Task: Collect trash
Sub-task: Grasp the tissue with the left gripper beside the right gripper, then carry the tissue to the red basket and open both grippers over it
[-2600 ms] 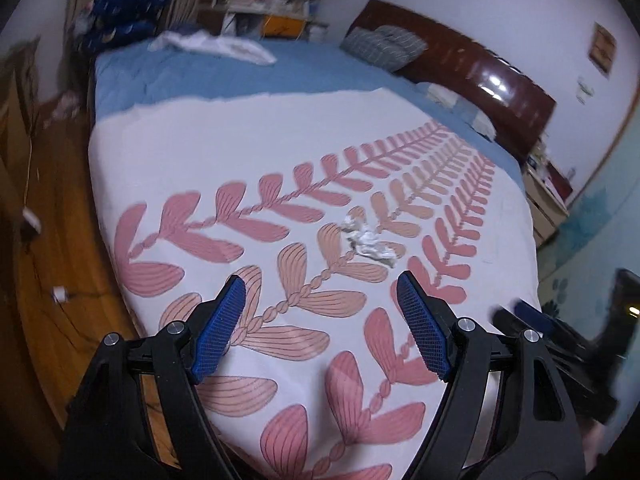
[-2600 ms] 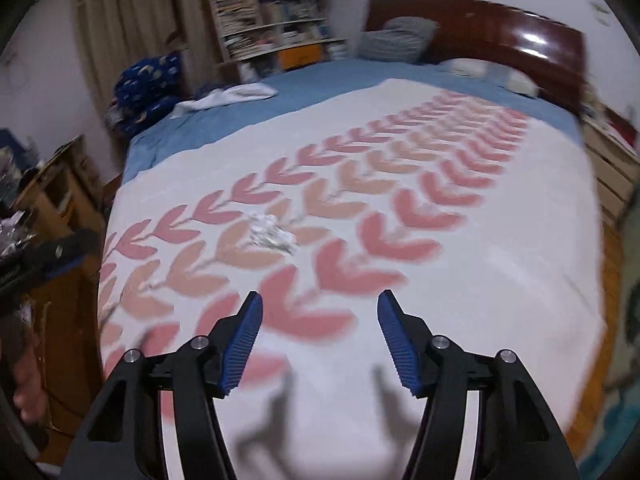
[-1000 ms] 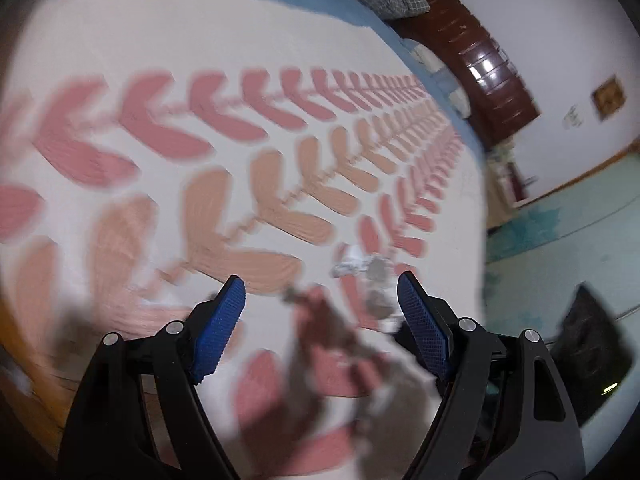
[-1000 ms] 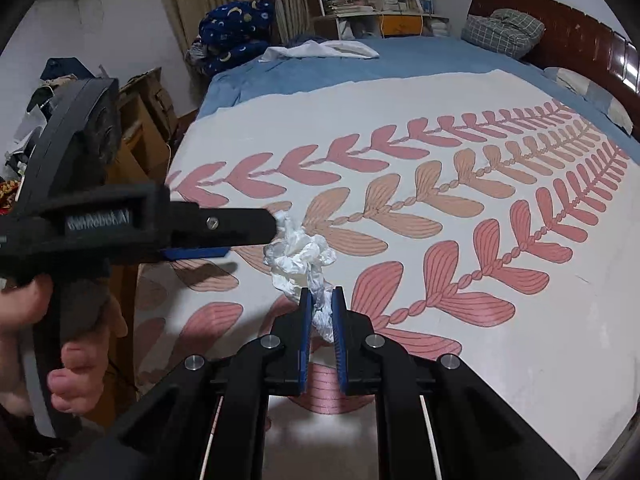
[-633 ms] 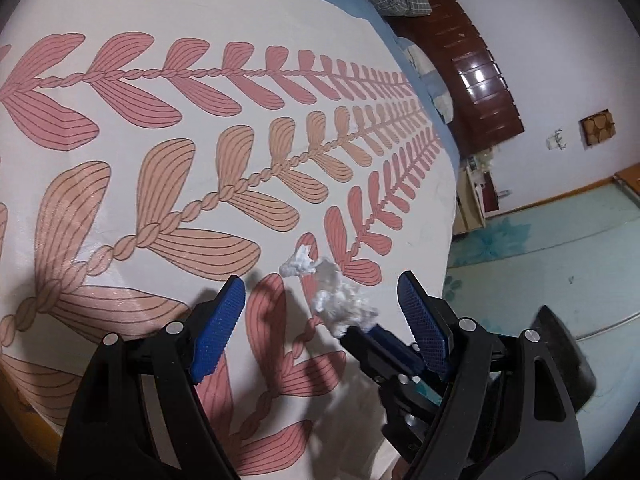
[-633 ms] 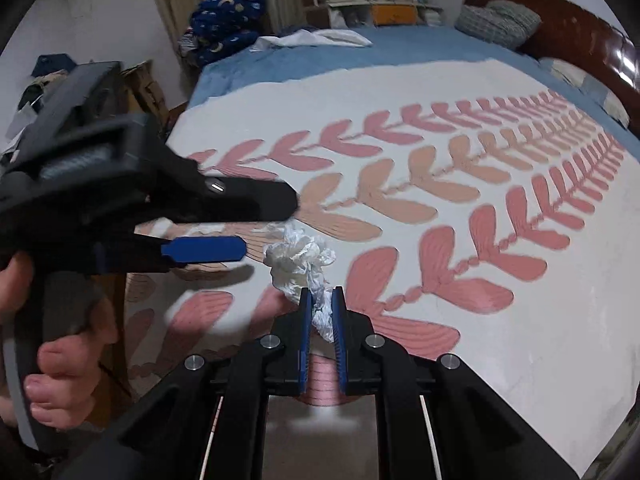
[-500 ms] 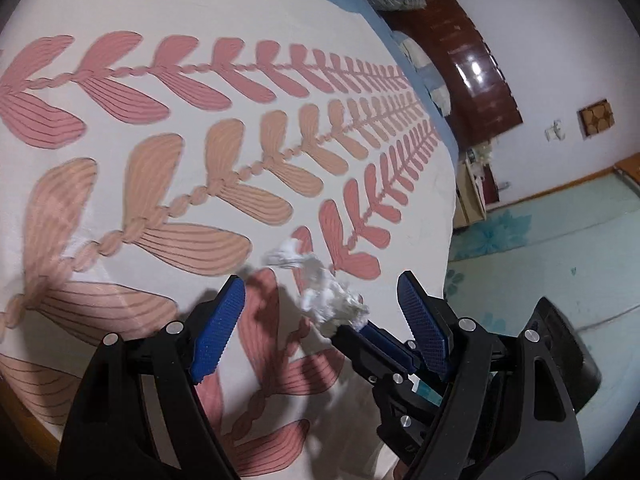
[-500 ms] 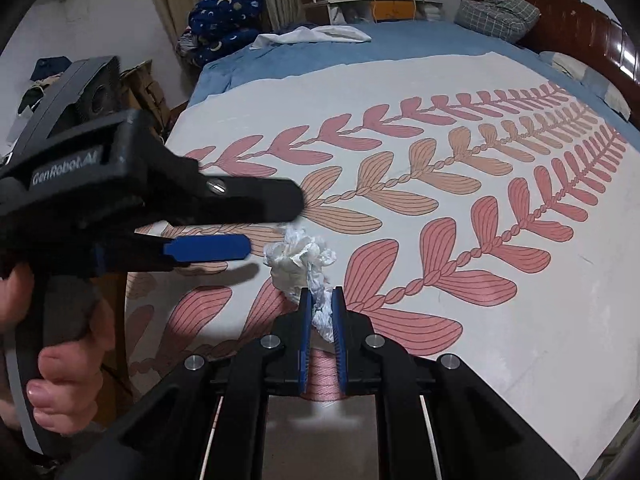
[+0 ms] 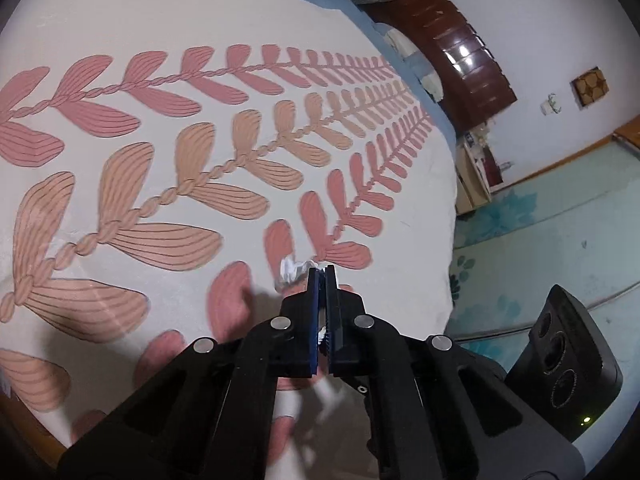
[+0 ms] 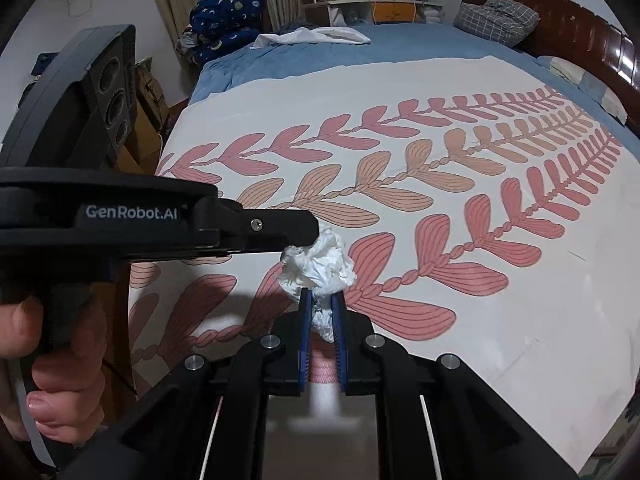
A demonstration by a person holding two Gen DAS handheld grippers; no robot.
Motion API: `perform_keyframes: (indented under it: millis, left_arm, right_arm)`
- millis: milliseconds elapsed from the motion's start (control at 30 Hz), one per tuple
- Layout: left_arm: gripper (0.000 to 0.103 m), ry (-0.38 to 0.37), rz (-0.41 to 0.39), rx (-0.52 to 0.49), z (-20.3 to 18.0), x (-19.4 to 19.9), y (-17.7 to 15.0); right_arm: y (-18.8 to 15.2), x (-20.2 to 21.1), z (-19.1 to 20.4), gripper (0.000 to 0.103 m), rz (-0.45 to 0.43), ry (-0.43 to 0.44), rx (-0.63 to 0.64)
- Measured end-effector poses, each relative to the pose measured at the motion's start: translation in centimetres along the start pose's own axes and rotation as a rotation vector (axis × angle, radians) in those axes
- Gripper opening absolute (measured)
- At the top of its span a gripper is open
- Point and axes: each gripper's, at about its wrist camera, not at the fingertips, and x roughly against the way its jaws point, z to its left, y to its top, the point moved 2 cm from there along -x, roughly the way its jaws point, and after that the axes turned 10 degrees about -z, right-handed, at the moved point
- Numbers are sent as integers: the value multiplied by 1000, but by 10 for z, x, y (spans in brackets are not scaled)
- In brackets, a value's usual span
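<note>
Two claws meet on one crumpled tissue (image 10: 320,264) above the bed (image 10: 500,320). Right claw (image 10: 320,312) is squeezed nearly shut on the tissue's lower end, the wad bulging just past its tips. Left claw (image 9: 321,276), reaching in from the right claw's left side, is pressed together, pinching the same tissue (image 9: 294,273) at its tips.

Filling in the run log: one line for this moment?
right gripper: shut on crumpled tissue | left gripper: shut on same tissue | above leaf-print bedspread
</note>
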Motion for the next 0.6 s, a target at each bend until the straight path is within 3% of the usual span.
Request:
perform_keyframes:
  millis: [333, 600]
  left_arm:
    - [2, -56, 19, -128, -65, 15, -46]
    - [2, -185, 107, -261, -148, 32, -134]
  right_arm:
    - [-33, 79, -17, 11, -60, -106, -102]
    - [-107, 184, -36, 11, -113, -231, -225]
